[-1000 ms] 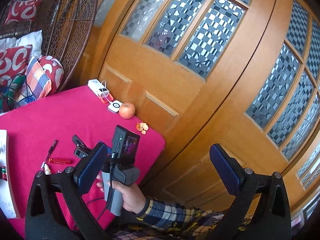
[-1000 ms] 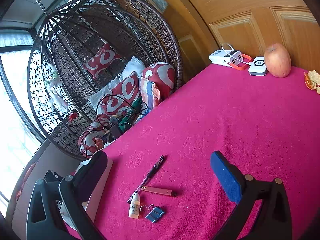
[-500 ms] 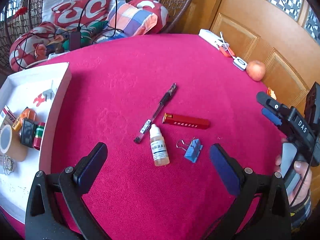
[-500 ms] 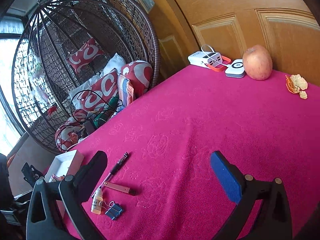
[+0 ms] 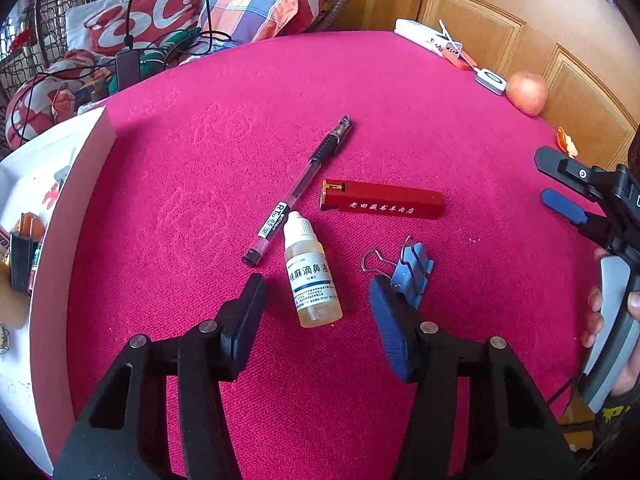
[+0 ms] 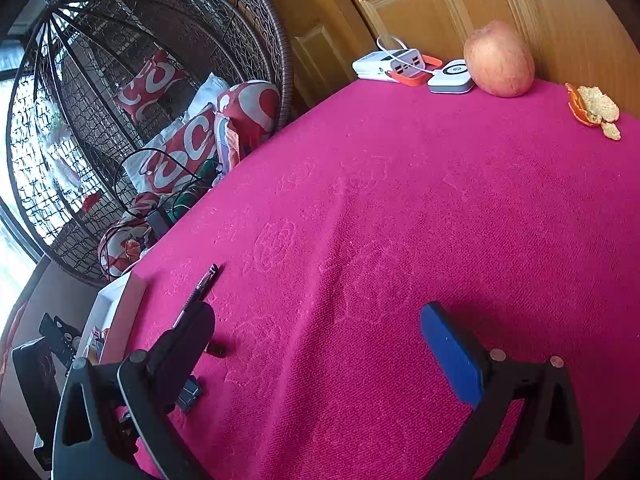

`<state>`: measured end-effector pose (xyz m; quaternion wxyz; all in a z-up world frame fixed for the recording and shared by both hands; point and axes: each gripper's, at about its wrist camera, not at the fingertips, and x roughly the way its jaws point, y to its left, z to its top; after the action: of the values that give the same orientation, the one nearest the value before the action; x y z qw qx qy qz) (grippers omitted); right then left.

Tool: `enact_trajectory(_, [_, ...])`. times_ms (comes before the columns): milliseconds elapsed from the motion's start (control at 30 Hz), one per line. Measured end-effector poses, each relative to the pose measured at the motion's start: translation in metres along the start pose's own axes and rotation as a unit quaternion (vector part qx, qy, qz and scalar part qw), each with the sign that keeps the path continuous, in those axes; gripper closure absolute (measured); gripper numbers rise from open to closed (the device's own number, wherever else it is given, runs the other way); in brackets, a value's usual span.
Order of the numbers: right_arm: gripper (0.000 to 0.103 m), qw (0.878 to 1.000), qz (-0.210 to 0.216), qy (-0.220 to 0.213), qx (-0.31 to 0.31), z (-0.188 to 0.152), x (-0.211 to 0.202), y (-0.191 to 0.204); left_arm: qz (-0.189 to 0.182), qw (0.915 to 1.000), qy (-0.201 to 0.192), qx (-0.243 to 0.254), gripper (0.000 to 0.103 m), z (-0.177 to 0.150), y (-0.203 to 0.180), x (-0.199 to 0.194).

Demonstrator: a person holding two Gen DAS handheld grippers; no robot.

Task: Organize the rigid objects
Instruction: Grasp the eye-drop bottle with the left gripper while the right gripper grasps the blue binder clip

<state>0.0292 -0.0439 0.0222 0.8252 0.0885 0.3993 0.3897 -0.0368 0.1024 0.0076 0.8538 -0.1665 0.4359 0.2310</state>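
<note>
Your left gripper (image 5: 316, 292), jaws just narrowing but not yet pinching, straddles the dropper bottle (image 5: 311, 276), lower centre on the red cloth (image 5: 400, 120). Likely light, stiff, slick plastic; take it across the labelled body. Right gripper (image 6: 320, 344): spread, empty.

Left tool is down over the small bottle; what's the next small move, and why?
Probably keep closing the left tool on the dropper bottle. Its jaws have just been closing, the bottle lies between them, yet both pads still stand clear of it. The white box at left looks like its destination.
</note>
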Motion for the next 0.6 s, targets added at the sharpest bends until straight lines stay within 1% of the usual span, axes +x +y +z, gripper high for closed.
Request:
enact_trajectory(33, [0.0, 1.0, 0.004, 0.001, -0.006, 0.0, 0.0, 0.002, 0.006, 1.0, -0.004, 0.003, 0.059, 0.002, 0.001, 0.001])
enact_trajectory(67, [0.0, 1.0, 0.009, 0.001, -0.016, -0.001, -0.001, 0.005, 0.013, 0.9999, -0.008, 0.006, 0.07, 0.003, 0.001, 0.002])
enact_trajectory(100, [0.0, 1.0, 0.014, 0.001, -0.028, -0.001, -0.001, 0.01, 0.014, 0.9998, -0.011, 0.007, 0.074, 0.002, 0.003, 0.002])
enact_trajectory(133, [0.0, 0.999, 0.024, -0.001, -0.043, -0.003, -0.003, 0.016, 0.01, 0.9998, -0.013, 0.008, 0.081, 0.002, 0.004, 0.001])
enact_trajectory(167, [0.0, 0.998, 0.034, -0.005, -0.06, -0.004, -0.005, 0.023, 0.005, 0.9998, -0.015, 0.008, 0.084, 0.0, 0.006, 0.0])
enact_trajectory(233, [0.0, 0.992, 0.056, -0.005, -0.108, -0.009, -0.008, 0.041, -0.006, 0.9999, -0.016, 0.0, 0.084, -0.004, 0.013, -0.004])
enact_trajectory(267, [0.0, 0.988, 0.07, 0.002, -0.139, -0.012, -0.007, 0.053, -0.011, 0.9998, -0.017, -0.007, 0.084, -0.006, 0.016, -0.006])
enact_trajectory(333, [0.003, 0.976, 0.092, 0.021, -0.196, -0.02, -0.002, 0.073, -0.016, 0.9995, -0.02, -0.019, 0.084, -0.012, 0.024, -0.011])
enact_trajectory(367, [0.006, 0.969, 0.099, 0.034, -0.222, -0.024, 0.002, 0.082, -0.016, 0.9993, -0.023, -0.023, 0.084, -0.015, 0.027, -0.014])
enact_trajectory(400, [0.013, 0.963, 0.102, 0.048, -0.245, -0.029, 0.007, 0.091, -0.015, 0.9992, -0.026, -0.027, 0.084, -0.017, 0.029, -0.017])
enact_trajectory(433, [0.016, 0.956, 0.104, 0.064, -0.266, -0.034, 0.012, 0.098, -0.015, 0.999, -0.03, -0.031, 0.084, -0.019, 0.032, -0.02])
enact_trajectory(467, [0.03, 0.95, 0.105, 0.081, -0.283, -0.038, 0.019, 0.104, -0.017, 0.9986, -0.034, -0.036, 0.084, -0.021, 0.034, -0.024])
enact_trajectory(500, [0.034, 0.945, 0.106, 0.095, -0.295, -0.041, 0.025, 0.109, -0.021, 0.9982, -0.038, -0.041, 0.084, -0.022, 0.037, -0.027])
enact_trajectory(567, [0.037, 0.938, 0.107, 0.116, -0.308, -0.045, 0.034, 0.115, -0.023, 0.9974, -0.047, -0.049, 0.084, -0.022, 0.04, -0.034])
enact_trajectory(600, [0.04, 0.936, 0.109, 0.126, -0.311, -0.046, 0.038, 0.118, -0.025, 0.997, -0.052, -0.052, 0.084, -0.022, 0.042, -0.038])
